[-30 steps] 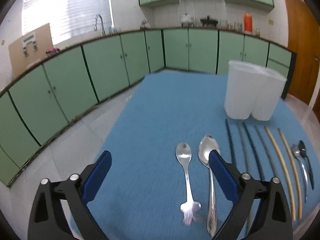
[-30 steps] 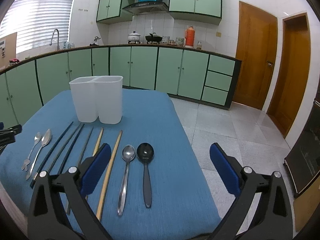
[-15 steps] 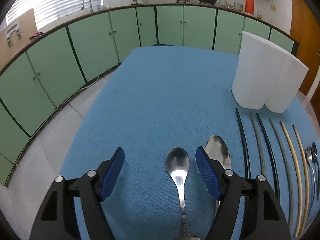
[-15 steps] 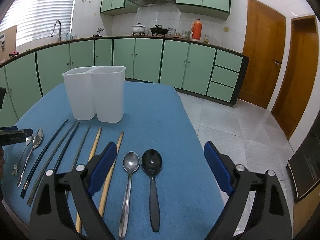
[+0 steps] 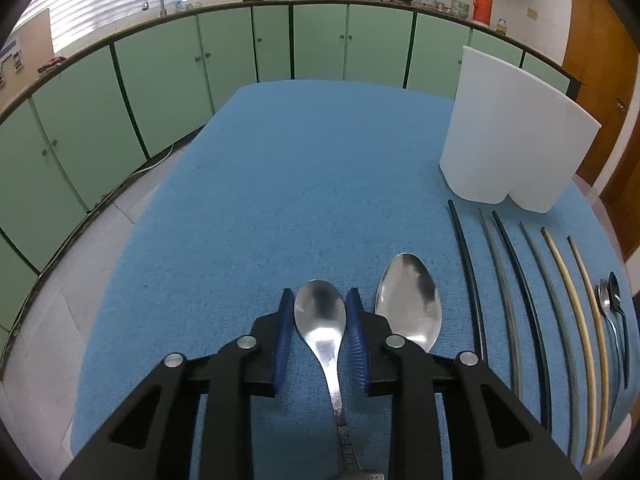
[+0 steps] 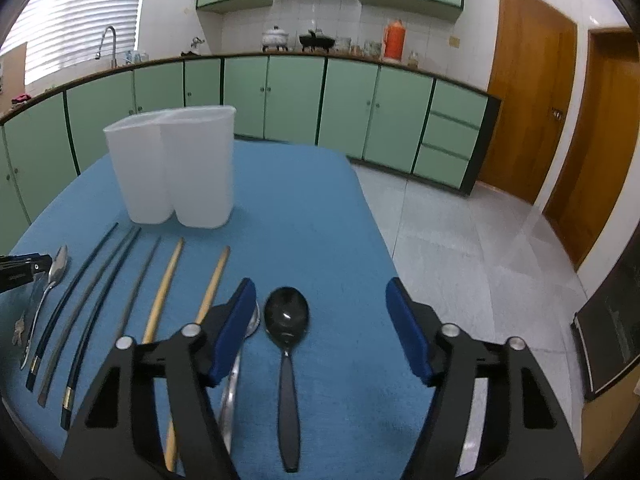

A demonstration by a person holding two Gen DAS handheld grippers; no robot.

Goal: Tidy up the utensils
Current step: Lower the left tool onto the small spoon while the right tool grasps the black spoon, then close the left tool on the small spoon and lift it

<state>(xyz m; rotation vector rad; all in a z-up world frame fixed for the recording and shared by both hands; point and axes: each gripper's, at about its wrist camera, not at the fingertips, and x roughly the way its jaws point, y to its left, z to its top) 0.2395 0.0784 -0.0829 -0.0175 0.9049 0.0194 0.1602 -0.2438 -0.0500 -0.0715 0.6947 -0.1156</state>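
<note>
The small silver spoon (image 5: 320, 312) lies on the blue cloth (image 5: 300, 184). My left gripper (image 5: 320, 316) is closing on it, and both blue pads (image 5: 285, 320) touch the edges of its bowl. A larger silver spoon (image 5: 408, 304) lies just right of it. My right gripper (image 6: 322, 320) is closing, still wide. The black spoon (image 6: 286, 316) lies between its pads, nearer the left pad (image 6: 236, 320), untouched. A thin silver spoon (image 6: 232, 376) is partly hidden under that left finger. The white two-compartment holder (image 6: 172, 168) stands upright behind the row.
Several chopsticks, dark ones (image 6: 100, 276) and two tan ones (image 6: 164, 284), lie side by side between the two pairs of spoons. The cloth's right edge (image 6: 384, 248) drops to a tiled floor. Green cabinets line the walls beyond.
The left gripper came down and forward over the small spoon, and its jaws narrowed from wide to the bowl's width. The right gripper moved forward and down to the black spoon, jaws narrowing.
</note>
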